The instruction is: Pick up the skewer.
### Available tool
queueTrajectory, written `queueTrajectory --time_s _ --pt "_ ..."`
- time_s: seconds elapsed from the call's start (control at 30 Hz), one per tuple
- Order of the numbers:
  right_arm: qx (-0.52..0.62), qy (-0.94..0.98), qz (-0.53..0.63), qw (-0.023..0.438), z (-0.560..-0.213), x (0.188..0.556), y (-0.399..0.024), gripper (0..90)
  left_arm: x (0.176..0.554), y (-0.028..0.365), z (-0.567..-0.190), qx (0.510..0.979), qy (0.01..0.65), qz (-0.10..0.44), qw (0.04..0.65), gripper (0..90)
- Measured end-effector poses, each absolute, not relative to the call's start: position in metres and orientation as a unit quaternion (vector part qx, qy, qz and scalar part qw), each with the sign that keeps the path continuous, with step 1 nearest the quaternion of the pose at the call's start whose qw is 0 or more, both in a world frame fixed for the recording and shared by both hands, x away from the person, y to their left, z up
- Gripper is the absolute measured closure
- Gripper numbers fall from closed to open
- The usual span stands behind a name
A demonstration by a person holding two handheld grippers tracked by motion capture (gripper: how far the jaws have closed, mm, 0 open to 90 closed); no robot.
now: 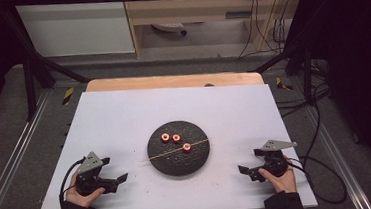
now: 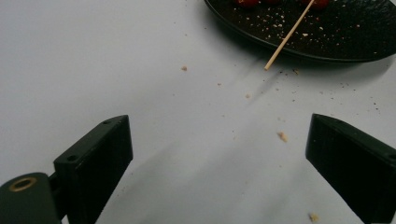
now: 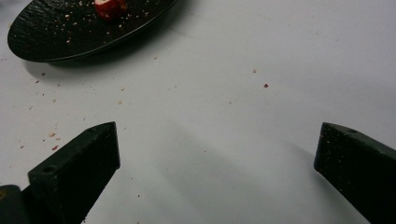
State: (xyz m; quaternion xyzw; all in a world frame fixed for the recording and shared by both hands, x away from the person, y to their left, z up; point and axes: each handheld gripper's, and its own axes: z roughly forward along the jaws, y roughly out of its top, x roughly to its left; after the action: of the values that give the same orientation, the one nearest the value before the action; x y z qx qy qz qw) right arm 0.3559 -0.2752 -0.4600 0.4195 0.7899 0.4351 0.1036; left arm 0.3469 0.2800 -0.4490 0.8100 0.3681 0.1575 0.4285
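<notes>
A round black plate point(image 1: 164, 160) lies mid-table with three red ring-shaped pieces point(image 1: 176, 138) on it. A thin wooden skewer point(image 1: 174, 150) rests across the plate, its left end poking past the rim. My left gripper point(image 1: 122, 173) rests on the white sheet left of the plate, open, nothing between its jaws. My right gripper point(image 1: 244, 166) rests to the plate's right, also open and holding nothing. In the left gripper view the skewer point(image 2: 287, 36) tip overhangs the plate point(image 2: 336, 37) edge. In the right gripper view one red piece point(image 3: 109, 8) sits on the plate point(image 3: 56, 37).
A white sheet point(image 1: 124, 119) covers the wooden table point(image 1: 171, 81). Crumbs point(image 2: 282, 136) are scattered on the sheet near the plate. Black cables point(image 1: 324, 174) trail off the right side. A dark frame and a cabinet stand behind the table.
</notes>
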Motion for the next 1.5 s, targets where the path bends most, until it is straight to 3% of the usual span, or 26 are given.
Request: queueTrajectory --time_s 0.67,1.5 --pt "0.422 0.788 0.436 0.101 -0.46 0.355 -0.275 0.9 0.346 0.267 -0.445 0.82 0.359 0.148 0.421 7.1" --pt "0.423 0.788 0.437 0.098 -0.46 0.355 -0.274 0.9 0.357 0.227 -0.411 0.843 0.321 0.148 0.406 10.9"
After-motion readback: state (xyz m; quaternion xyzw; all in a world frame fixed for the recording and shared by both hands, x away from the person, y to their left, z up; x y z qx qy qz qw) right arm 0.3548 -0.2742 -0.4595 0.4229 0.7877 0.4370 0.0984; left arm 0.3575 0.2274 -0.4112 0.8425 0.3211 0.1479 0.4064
